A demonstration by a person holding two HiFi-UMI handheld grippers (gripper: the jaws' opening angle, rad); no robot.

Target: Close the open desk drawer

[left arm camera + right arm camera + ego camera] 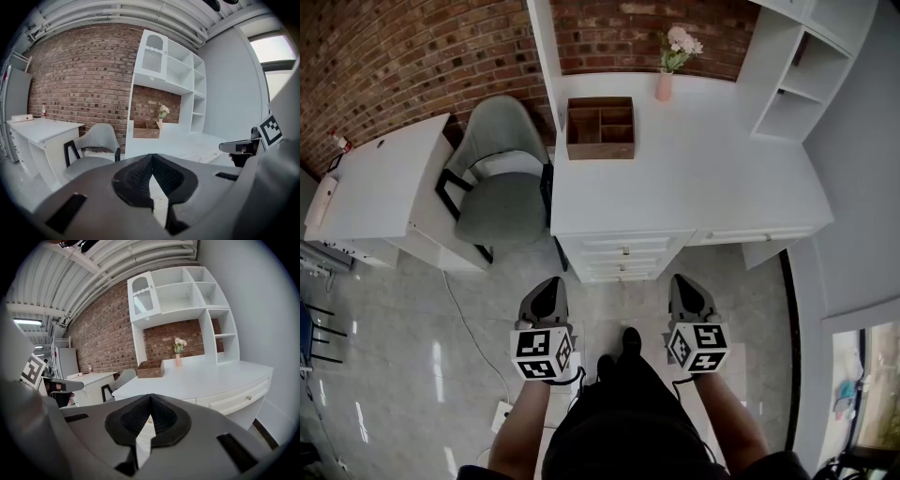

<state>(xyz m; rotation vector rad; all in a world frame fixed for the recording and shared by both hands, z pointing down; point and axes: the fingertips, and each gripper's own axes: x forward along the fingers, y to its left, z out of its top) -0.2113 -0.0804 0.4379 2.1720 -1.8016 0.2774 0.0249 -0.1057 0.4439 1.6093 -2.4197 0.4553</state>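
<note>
The white desk (694,178) stands ahead of me, with a stack of small drawers (623,253) under its front middle and a wide drawer (757,235) to their right. In the right gripper view the wide drawer (243,399) juts slightly past the desk edge, its knob showing. My left gripper (548,287) and right gripper (684,283) hang side by side above the floor, short of the drawers and touching nothing. The jaws of the left gripper (151,159) and of the right gripper (150,399) are shut and empty.
A grey chair (499,173) sits between this desk and a second white desk (380,187) at the left. A wooden organiser box (601,128) and a pink vase with flowers (665,84) stand on the desk. White shelves (797,75) rise at the right. A cable and socket (502,410) lie on the floor.
</note>
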